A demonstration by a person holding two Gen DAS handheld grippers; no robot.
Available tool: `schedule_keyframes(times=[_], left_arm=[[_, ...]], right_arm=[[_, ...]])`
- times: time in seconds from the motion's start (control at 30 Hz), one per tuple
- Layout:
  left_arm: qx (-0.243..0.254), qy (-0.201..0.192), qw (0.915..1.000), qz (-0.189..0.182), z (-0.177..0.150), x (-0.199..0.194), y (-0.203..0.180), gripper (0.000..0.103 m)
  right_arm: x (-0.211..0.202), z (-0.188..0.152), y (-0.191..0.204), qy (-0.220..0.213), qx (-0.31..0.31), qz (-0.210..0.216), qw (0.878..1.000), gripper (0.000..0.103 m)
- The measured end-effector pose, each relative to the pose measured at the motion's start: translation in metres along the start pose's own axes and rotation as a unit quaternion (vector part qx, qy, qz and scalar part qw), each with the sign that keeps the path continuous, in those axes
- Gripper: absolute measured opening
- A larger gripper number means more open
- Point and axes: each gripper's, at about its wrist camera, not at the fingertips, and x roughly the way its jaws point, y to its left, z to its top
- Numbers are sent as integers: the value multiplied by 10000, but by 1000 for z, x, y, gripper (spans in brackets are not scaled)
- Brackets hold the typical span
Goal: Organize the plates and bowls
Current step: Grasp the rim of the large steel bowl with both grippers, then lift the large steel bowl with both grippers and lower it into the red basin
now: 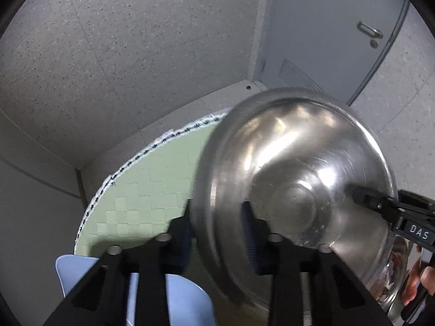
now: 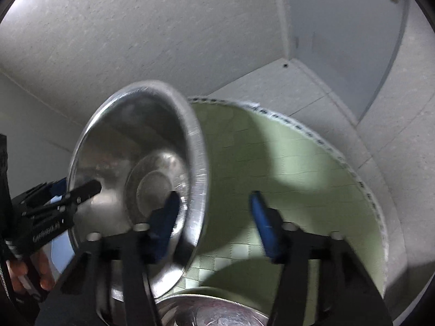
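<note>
A steel bowl (image 1: pixel 293 179) is held up tilted above the round green mat (image 1: pixel 141 190), blurred by motion. My left gripper (image 1: pixel 217 225) is shut on its rim, one blue pad on each side of the wall. My right gripper (image 2: pixel 214 225) is open: its left fingertip (image 2: pixel 165 222) is inside the bowl (image 2: pixel 136 163), the right fingertip (image 2: pixel 265 228) outside, neither pressing. Each gripper shows in the other's view, the right one (image 1: pixel 380 203) at the bowl's right edge and the left one (image 2: pixel 81 193) at its left edge.
A second steel bowl (image 2: pixel 212 312) lies below on the mat (image 2: pixel 299 176). A light blue plate (image 1: pixel 179 293) lies at the mat's near edge. More steel dishes (image 1: pixel 394 285) sit at lower right. Behind are speckled walls and a grey door (image 1: pixel 339 40).
</note>
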Motion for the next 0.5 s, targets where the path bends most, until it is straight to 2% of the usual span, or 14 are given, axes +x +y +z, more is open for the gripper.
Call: schedule_keyframes(times=[0.07,0.13,0.27,0.37,0.5], left_arm=[[0,-40,9999,-105,5,6,0,18],[18,-120,9998,-168,10,11,6,18],[-72,-448,9979,-471,8,4,31,18],[19,-792,9953,-555,3,-24,33,18],[150,-1249,9892,-749,-24,-69,41,18]], right_arm=[[-1,-2,4,10,-24,76,10000,17],[-4,-4,10,-92,-86,-86,9999,17],[-22,-9,10,-241,48,33,9997,17],[-51,-18,16,-524,6,-23,9986,17],[-110,-42,38,-969,-40,-83,9953,17]])
